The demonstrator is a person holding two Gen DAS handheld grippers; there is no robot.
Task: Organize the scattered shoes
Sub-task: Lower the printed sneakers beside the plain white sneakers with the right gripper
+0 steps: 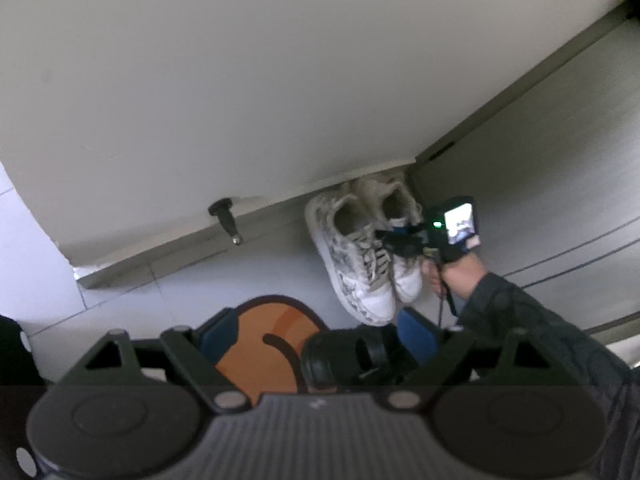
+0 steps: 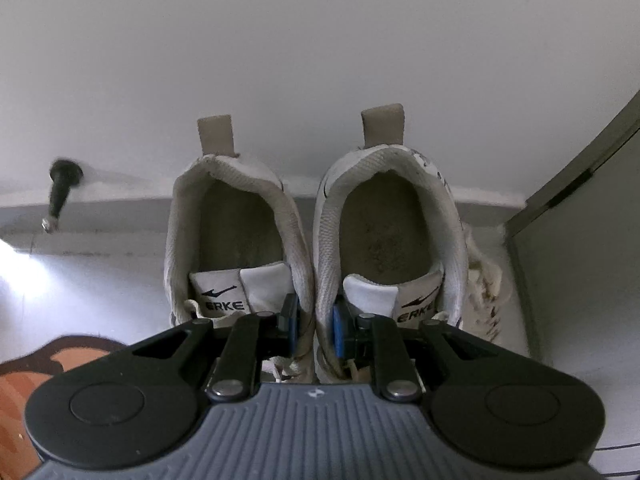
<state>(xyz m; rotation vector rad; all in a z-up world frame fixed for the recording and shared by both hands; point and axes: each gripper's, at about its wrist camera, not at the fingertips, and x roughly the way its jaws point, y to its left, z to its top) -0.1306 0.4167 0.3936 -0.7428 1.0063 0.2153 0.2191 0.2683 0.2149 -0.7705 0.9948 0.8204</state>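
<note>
The two white sneakers stood side by side, heels at the wall, near the door stop. Light and soft-sided, they would likely sag if pinched anywhere but the padded collars. The right gripper was clamped on both inner collars together. The left gripper hung wide open over a black sandal and orange mat.

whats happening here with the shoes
A person is tidying shoes. The right hand-held gripper is shut on the touching inner collars of two white sneakers, heels against the wall. The left hand-held gripper is open over a black sandal by an orange mat.
</note>
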